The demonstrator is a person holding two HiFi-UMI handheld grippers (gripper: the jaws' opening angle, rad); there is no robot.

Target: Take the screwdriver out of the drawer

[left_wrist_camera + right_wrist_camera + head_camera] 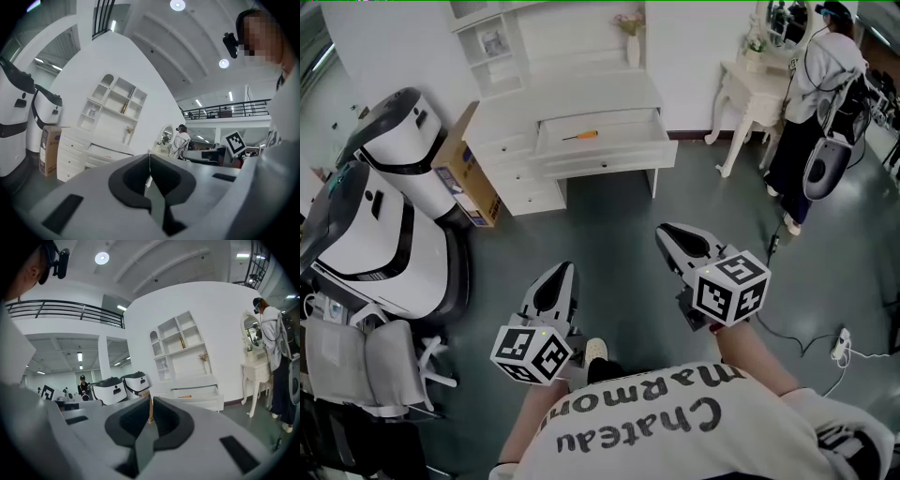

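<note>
A screwdriver (581, 135) with an orange handle lies in the open top drawer (609, 150) of a white desk, across the dark floor from me. It also shows as a small orange streak (184, 396) in the right gripper view. Both grippers hang in the air well short of the desk. My left gripper (567, 266) has its jaws closed together with nothing between them (149, 155). My right gripper (662, 228) is a little further forward, also shut and holding nothing (151, 398). Both point toward the desk.
Two large white-and-black machines (384, 206) and a cardboard box (469, 178) stand left of the desk. A person (820, 103) stands at a small white dressing table (759, 89) on the right. A cable and power strip (841, 345) lie on the floor at right.
</note>
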